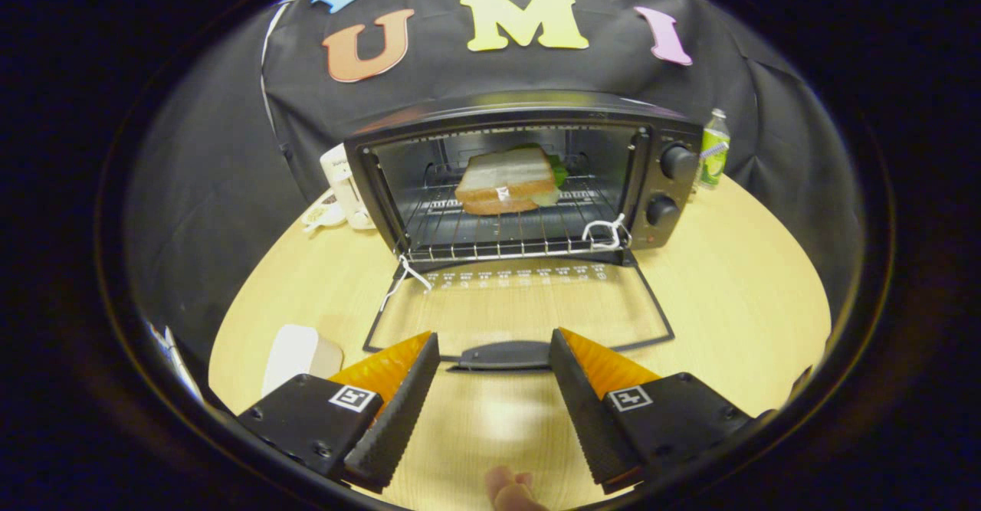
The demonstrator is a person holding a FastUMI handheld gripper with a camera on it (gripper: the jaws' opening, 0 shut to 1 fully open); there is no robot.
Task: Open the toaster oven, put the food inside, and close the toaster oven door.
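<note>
Gripper view. One toaster oven (529,178), dark metal box, centre of the frame on a round pale wood-grain counter (751,281). Its glass door (521,308) lies folded flat toward the viewer, its dark bar handle (506,355) nearest. One sandwich (506,181), white bread with a green leaf showing, sits on the wire rack (513,239) inside. Two round knobs (678,162) on the right panel. One bottle (713,149) at upper right behind the oven; one white appliance (345,185) to its left; one pale rounded object (299,354) at lower left. One tool (494,358), level and low at the bottom, fingers spread wide with ridged inner faces, gripping nothing, the handle lying between the fingertips. A fingertip (510,492) shows at bottom centre.
</note>
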